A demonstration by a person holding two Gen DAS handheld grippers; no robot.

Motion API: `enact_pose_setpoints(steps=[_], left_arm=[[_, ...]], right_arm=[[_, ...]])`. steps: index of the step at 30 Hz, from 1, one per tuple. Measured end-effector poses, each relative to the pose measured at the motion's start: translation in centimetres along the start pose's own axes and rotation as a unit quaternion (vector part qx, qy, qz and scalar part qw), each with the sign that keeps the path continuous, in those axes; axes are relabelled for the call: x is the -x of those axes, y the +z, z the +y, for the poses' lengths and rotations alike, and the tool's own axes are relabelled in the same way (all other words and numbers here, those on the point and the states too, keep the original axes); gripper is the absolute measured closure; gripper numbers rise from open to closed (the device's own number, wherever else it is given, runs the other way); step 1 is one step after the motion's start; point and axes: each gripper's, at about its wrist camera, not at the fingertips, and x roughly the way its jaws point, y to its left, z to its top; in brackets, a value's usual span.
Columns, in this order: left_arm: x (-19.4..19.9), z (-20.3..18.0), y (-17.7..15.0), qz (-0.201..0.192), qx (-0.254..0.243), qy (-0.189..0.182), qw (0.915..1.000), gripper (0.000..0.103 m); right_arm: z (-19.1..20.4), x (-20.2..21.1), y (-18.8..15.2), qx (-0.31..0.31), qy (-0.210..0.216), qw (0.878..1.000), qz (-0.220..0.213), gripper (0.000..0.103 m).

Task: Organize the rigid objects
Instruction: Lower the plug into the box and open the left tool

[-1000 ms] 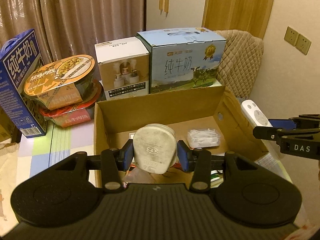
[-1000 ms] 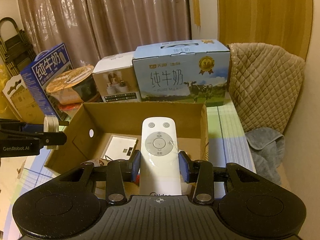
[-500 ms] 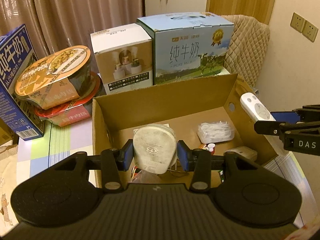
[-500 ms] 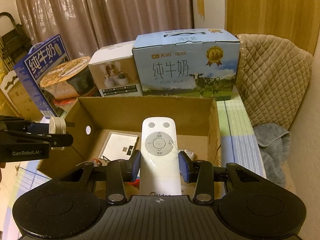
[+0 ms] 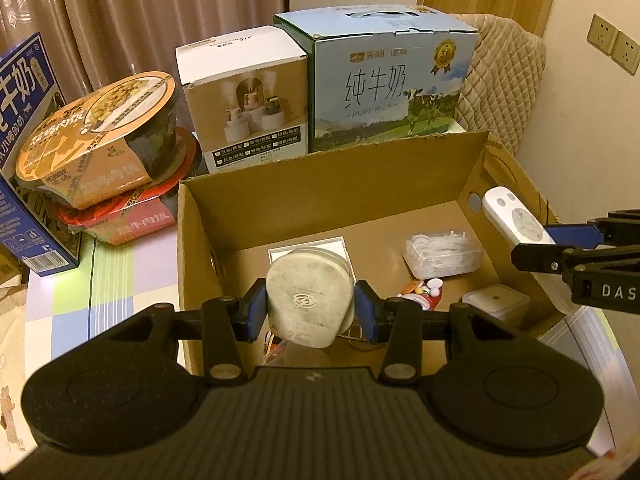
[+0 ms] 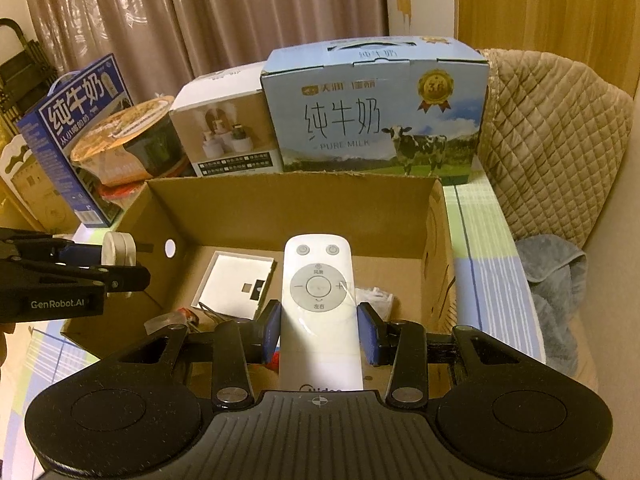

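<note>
Left tongs (image 5: 310, 312) gripping grey plug (image 5: 309, 300), right tongs (image 6: 319, 330) gripping remote (image 6: 319, 300), "PURE MILK" carton (image 6: 372, 112) behind

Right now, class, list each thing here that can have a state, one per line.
Brown cardboard box: open, partly filled.
White remote control: gripped by right claw, above box.
Worn grey-white plug: gripped by left claw, above box.
Light-blue milk carton: closed, upright.

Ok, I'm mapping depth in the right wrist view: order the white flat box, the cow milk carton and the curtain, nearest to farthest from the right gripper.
1. White flat box, on the cardboard box floor, left of the right gripper.
2. Cow milk carton, behind the box's far wall.
3. Curtain, at the very back.
</note>
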Motion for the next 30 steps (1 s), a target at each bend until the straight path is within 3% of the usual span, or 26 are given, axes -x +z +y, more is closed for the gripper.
enact_pose_setpoints(steps=[30], left_arm=[[-5.2,-0.6,-0.1,0.034,0.008,-0.016,0.9993,0.062]], right_arm=[[-1.0,-3.4,-0.5,-0.012,-0.001,1.000,0.011,0.066]])
